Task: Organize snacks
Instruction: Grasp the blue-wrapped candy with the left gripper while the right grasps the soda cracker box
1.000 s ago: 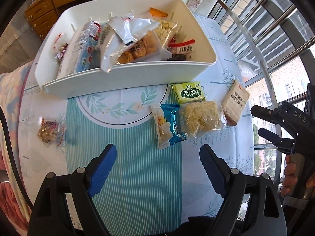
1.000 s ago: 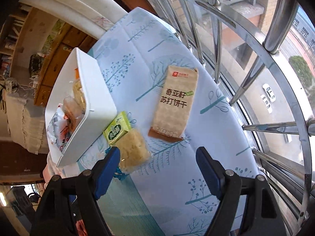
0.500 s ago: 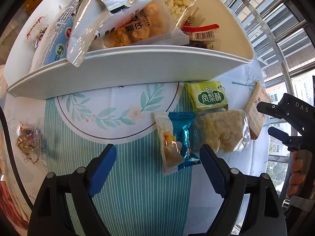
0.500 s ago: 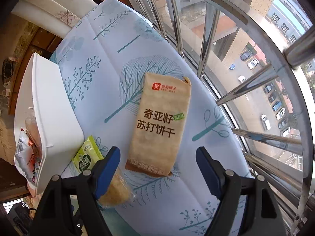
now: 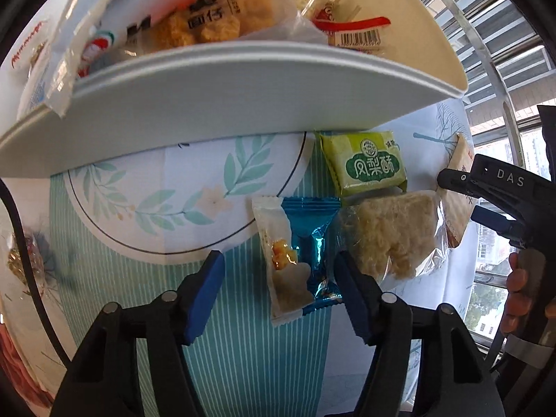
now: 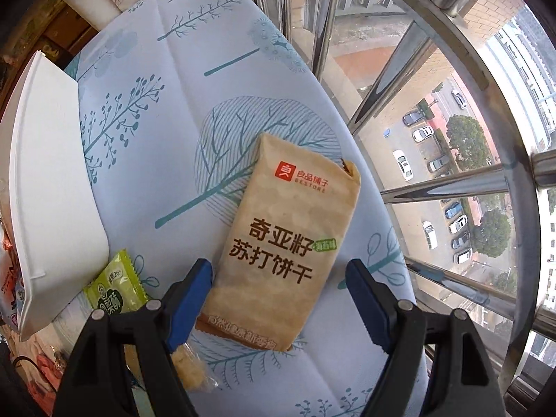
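On the counter [image 5: 243, 365], going left to right, I see a small clear-wrapped sweet [image 5: 24, 260] at the far left edge, then my left claw [image 5: 278, 271]. Its jaws have just been closing, and the clear sachet [image 5: 283, 260] and blue foil packet [image 5: 314, 239] lie between them, not yet pinched, so it is released. Both look light, crinkly and slippery; I would grip across the sachet's filled middle, not its flat sealed ends. Above sits the white bin [image 5: 208, 104], smooth, stiff plastic, already holding bagged snacks. Next come the glossy green pastry packet [image 5: 368, 163] and a crumbly cake [image 5: 392, 232] in clear film, probably fragile. Farthest right, my right claw [image 6: 278, 278] stands wide and released astride the tan cracker pack [image 6: 288, 239], matte, flat and brittle inside; I would take its long sides gently.
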`<action>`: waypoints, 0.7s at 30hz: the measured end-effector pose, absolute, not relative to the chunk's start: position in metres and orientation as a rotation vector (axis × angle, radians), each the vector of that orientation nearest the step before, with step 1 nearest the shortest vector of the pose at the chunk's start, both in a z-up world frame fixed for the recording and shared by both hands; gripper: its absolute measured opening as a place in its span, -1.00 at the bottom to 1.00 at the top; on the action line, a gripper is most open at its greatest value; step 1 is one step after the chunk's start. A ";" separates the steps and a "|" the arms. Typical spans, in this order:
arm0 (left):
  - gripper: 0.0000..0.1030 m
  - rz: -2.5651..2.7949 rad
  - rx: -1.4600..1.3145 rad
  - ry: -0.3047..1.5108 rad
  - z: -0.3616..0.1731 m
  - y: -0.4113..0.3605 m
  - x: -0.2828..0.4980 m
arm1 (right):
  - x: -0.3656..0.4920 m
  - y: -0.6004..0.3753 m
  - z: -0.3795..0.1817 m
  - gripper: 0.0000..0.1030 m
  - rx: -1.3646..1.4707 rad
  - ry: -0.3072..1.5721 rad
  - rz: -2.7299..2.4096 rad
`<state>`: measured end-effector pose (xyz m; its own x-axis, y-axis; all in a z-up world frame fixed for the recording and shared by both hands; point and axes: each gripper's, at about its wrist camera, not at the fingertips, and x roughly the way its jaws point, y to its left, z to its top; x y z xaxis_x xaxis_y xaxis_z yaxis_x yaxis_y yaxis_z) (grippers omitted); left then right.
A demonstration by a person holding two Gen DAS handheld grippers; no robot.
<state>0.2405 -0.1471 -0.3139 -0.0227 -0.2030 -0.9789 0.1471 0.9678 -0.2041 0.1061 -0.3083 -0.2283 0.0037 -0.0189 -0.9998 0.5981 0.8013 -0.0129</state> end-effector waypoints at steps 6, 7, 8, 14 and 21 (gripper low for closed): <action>-0.30 -0.294 -0.059 1.541 -0.315 -0.151 0.241 | 0.111 -0.302 -0.232 0.55 0.439 1.501 -0.516; -0.30 -0.291 -0.065 1.539 -0.315 -0.150 0.241 | 0.111 -0.301 -0.231 0.55 0.433 1.500 -0.515; -0.34 -0.290 -0.071 1.537 -0.316 -0.150 0.241 | 0.111 -0.300 -0.231 0.54 0.425 1.500 -0.514; -0.42 -0.290 -0.091 1.545 -0.308 -0.133 0.239 | 0.109 -0.296 -0.224 0.28 0.382 1.481 -0.480; -0.44 -0.293 -0.083 1.561 -0.301 -0.131 0.228 | 0.100 -0.298 -0.226 0.26 0.372 1.500 -0.453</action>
